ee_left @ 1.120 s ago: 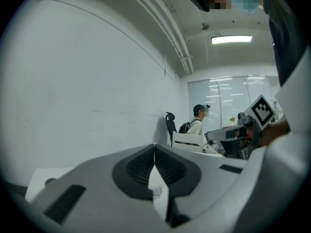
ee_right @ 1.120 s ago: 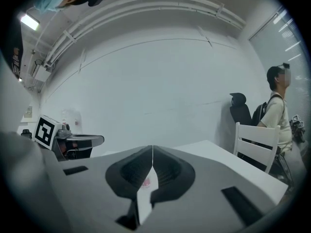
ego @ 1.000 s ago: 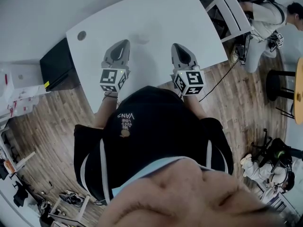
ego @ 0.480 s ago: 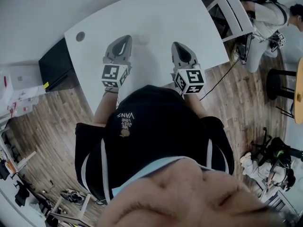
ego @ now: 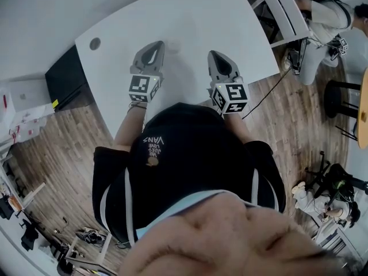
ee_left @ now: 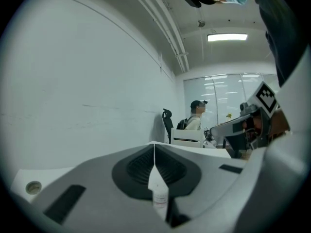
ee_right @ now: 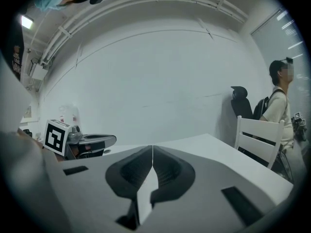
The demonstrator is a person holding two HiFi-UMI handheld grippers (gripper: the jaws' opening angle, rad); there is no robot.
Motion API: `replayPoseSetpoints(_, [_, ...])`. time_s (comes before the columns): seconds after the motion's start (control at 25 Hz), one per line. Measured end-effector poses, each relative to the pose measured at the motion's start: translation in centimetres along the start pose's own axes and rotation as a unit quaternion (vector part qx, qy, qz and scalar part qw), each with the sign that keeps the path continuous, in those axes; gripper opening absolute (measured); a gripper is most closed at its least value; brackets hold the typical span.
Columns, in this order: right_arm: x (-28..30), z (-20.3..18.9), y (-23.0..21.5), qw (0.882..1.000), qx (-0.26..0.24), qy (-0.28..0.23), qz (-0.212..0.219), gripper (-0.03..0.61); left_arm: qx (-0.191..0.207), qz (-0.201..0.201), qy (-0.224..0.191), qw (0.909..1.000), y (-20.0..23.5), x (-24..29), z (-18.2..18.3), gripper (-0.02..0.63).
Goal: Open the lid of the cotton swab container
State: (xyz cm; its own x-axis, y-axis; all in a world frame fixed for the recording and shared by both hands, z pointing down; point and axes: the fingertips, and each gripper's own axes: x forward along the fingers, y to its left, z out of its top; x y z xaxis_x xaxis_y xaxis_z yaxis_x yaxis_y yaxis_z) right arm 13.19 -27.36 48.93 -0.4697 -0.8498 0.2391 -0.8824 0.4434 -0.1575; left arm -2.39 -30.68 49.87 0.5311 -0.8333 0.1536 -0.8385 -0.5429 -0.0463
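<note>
The cotton swab container [ego: 172,47] is a small pale, see-through round tub on the white table [ego: 195,16]. It sits just right of my left gripper's tips. In the right gripper view, the container [ee_right: 69,114] shows behind the left gripper [ee_right: 85,142], lid on. My left gripper [ego: 156,43] is shut and holds nothing; in its own view the left gripper [ee_left: 154,147] has its jaws together. My right gripper [ego: 213,54] hovers over the table to the container's right, also shut and empty. The right gripper [ee_right: 152,148] shows closed jaws in its own view.
A round cable hole [ego: 95,43] sits near the table's far left corner. A black box [ego: 66,79] stands on the floor by the left edge. A white chair [ego: 282,10] and a seated person [ego: 322,22] are past the table's right end.
My left gripper has moved forward and to the right, close up beside the container. The right gripper has hardly shifted. Both stayed shut.
</note>
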Motion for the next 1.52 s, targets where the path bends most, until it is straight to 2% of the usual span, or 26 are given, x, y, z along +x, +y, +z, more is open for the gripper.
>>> replayPoseSetpoints(0.36, [0.7,-0.7,-0.4,1.0,0.005,0.009,-0.001,0.014,-0.002,-0.01,0.04,0.9991,-0.2,1.5,-3.4,0.018])
replayPoseSetpoints(0.72, [1.3,-1.5,-0.5,1.0,0.01,0.015,0.005,0.014,-0.007,-0.033,0.06,0.9976,-1.5,2.4,-5.8,0.02])
replayPoseSetpoints(0.96, [1.6,-1.8,-0.4,1.0,0.013,0.02,0.008,0.014,-0.017,-0.032,0.072,0.9967,-1.4,2.4,-7.0,0.024])
replayPoseSetpoints(1.0, [1.5,-1.9,-0.4,1.0,0.013,0.021,0.009,0.014,-0.02,-0.033,0.074,0.9965,-1.5,2.4,-7.2,0.039])
replayPoseSetpoints(1.12, [1.6,-2.1,-0.2,1.0,0.013,0.023,0.01,0.014,-0.029,-0.038,0.084,0.9954,-1.7,2.5,-8.0,0.142])
replayPoseSetpoints(1.36, [1.6,-2.4,-0.8,1.0,0.015,0.027,0.004,0.014,-0.032,-0.056,0.109,0.9919,-2.6,3.5,-10.1,0.239])
replayPoseSetpoints(1.52, [1.8,-2.4,-1.0,0.999,0.018,0.028,0.001,0.014,-0.034,-0.066,0.127,0.9891,-2.9,4.2,-11.2,0.259])
